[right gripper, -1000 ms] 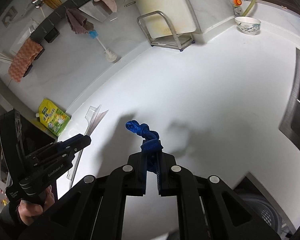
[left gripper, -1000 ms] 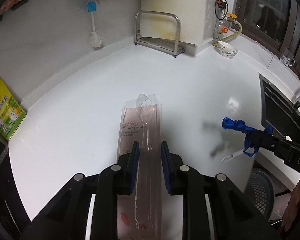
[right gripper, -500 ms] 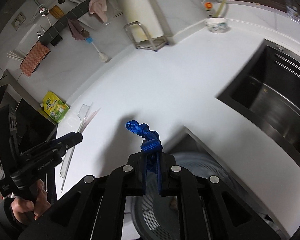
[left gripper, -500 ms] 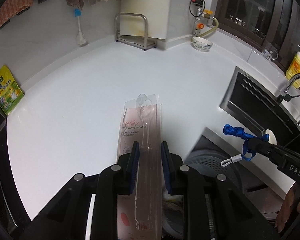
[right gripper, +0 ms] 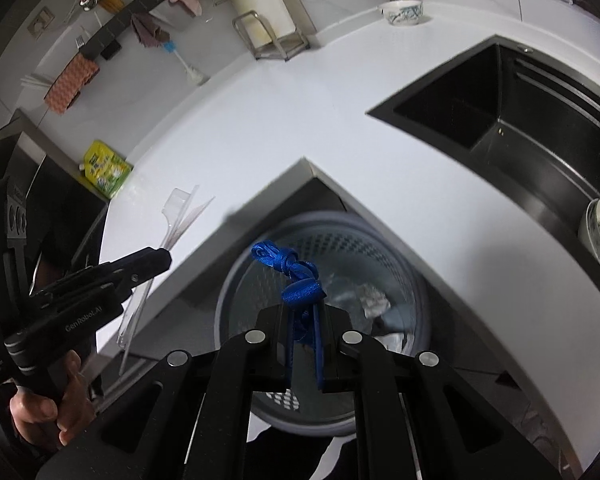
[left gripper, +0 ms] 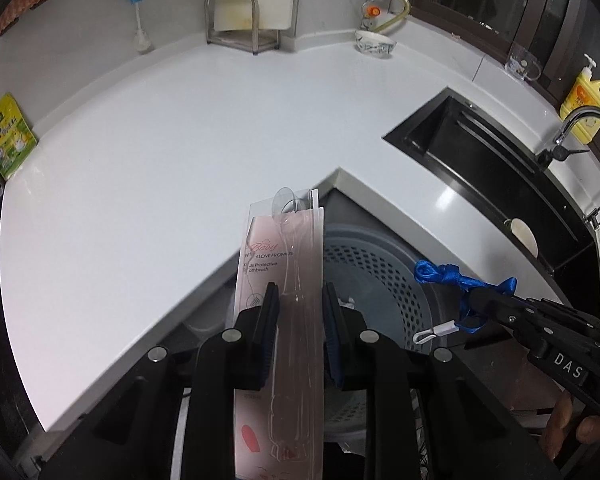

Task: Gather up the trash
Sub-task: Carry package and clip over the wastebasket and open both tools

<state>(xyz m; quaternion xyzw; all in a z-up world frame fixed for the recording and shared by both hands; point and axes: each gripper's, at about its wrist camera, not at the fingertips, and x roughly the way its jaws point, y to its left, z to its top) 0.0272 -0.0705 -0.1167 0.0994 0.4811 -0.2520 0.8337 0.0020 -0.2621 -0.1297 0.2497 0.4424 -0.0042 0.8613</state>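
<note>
Toothbrush package (left gripper: 280, 280), clear blister on pink card, clamped in your left gripper (left gripper: 298, 308) above the perforated bin (left gripper: 380, 280) below the worktop's (left gripper: 160, 160) inner corner. Right view alone shows crumpled trash (right gripper: 374, 300) inside. Your right gripper (right gripper: 304, 328) pinches a knotted blue strap (right gripper: 296, 268).

Round grey perforated plastic bin (right gripper: 416, 300) lying open-mouthed below, white L-shaped countertop corner (right gripper: 306, 164) jutting over its far rim, crumpled trash (right gripper: 374, 300) sitting inside.
</note>
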